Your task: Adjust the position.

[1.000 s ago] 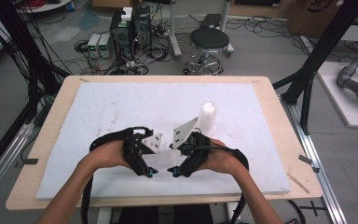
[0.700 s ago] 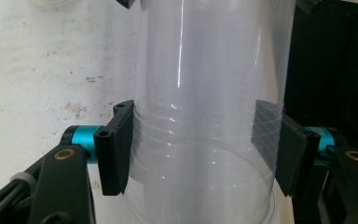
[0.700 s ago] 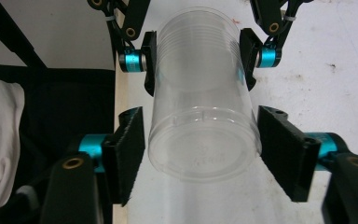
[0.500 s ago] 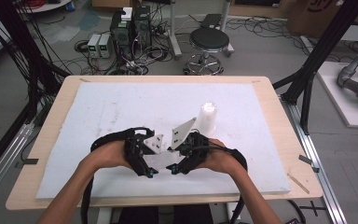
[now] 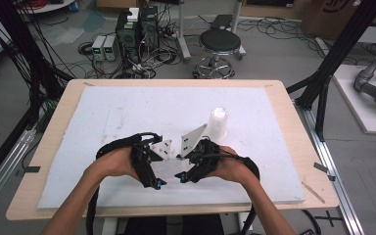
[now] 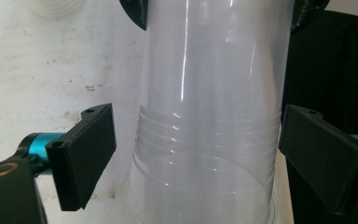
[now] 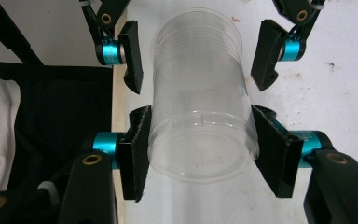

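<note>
In my right gripper view, low in the frame, my right gripper (image 7: 200, 154) is clamped on a clear plastic cup (image 7: 198, 116), a pad pressed to each side of it near its closed base. Farther up that frame my left gripper (image 7: 200, 58) stands around the cup's ribbed rim end with its jaws spread, a gap on each side; they have just been opening, the cup between them but not pressed. In my left gripper view the cup fills the middle, the pads clear of it at left and right. In the high view, both grippers meet low at centre over the white mat (image 5: 103, 127). Beyond them, right of centre, an upturned stack of white cups (image 5: 218, 123) stands on the mat.
</note>
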Tool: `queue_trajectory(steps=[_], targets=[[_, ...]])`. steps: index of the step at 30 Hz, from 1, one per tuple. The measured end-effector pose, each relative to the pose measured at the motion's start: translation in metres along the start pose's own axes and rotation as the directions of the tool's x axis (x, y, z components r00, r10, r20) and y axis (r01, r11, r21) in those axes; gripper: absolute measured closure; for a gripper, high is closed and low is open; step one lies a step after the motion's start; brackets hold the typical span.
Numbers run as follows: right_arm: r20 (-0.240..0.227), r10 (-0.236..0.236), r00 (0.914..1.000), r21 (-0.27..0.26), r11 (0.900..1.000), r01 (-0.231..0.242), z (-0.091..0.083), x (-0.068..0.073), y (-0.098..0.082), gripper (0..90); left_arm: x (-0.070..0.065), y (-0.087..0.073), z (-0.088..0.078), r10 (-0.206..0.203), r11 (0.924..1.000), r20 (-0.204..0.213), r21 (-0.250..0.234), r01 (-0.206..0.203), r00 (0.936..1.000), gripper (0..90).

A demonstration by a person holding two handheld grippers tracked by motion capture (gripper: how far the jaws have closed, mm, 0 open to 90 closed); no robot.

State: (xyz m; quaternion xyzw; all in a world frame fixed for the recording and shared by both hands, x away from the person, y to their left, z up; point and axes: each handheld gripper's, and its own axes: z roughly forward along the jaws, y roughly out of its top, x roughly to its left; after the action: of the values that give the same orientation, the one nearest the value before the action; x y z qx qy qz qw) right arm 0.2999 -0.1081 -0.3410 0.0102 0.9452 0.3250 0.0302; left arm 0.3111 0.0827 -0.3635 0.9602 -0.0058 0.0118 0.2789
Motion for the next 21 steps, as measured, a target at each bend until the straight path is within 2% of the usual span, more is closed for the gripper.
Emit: queue_trajectory(steps=[8, 10, 11, 12, 13, 14, 16, 17, 21], targets=[[0.004, 0.011, 0.9999, -0.004, 1.000, -0.011, -0.002, 0.000, -0.001, 42.5, 0.001, -0.004, -0.003, -0.009, 0.9987, 0.006, -0.051, 0.009, 0.9999, 10.4], [0.006, 0.016, 0.9999, -0.013, 1.000, -0.016, -0.003, 0.000, -0.002, 42.5, 0.001, -0.008, -0.006, -0.023, 0.9944, -0.003, -0.104, 0.023, 0.9997, 10.4], [0.006, 0.015, 0.9999, -0.022, 1.000, -0.015, -0.004, 0.000, -0.003, 42.5, 0.002, -0.012, -0.008, -0.029, 0.9889, -0.005, -0.146, 0.028, 0.9996, 10.4], [0.010, 0.020, 0.9998, -0.032, 0.999, -0.020, -0.006, 0.000, -0.005, 42.6, 0.001, -0.015, -0.011, -0.036, 0.9806, -0.006, -0.193, 0.034, 0.9993, 10.4], [0.004, 0.030, 0.9996, -0.066, 0.997, -0.029, -0.008, -0.001, -0.010, 42.5, 0.001, -0.020, -0.012, -0.047, 0.9681, -0.017, -0.247, 0.042, 0.9987, 10.4], [0.004, 0.030, 0.9996, -0.066, 0.997, -0.029, -0.008, -0.001, -0.010, 42.5, 0.000, -0.023, -0.015, -0.049, 0.9580, -0.020, -0.284, 0.042, 0.9986, 10.4], [-0.007, 0.040, 0.9992, -0.116, 0.992, -0.041, -0.011, -0.004, -0.017, 42.5, -0.002, -0.030, -0.017, -0.059, 0.9328, -0.028, -0.358, 0.045, 0.9979, 10.4], [-0.012, 0.052, 0.9986, -0.138, 0.989, -0.053, -0.013, -0.005, -0.020, 42.5, -0.003, -0.033, -0.019, -0.062, 0.9241, -0.035, -0.380, 0.044, 0.9974, 10.4], [-0.023, 0.073, 0.9971, -0.216, 0.973, -0.076, -0.017, -0.007, -0.032, 42.5, -0.005, -0.045, -0.022, -0.098, 0.8640, -0.021, -0.498, 0.074, 0.9950, 7.9]])
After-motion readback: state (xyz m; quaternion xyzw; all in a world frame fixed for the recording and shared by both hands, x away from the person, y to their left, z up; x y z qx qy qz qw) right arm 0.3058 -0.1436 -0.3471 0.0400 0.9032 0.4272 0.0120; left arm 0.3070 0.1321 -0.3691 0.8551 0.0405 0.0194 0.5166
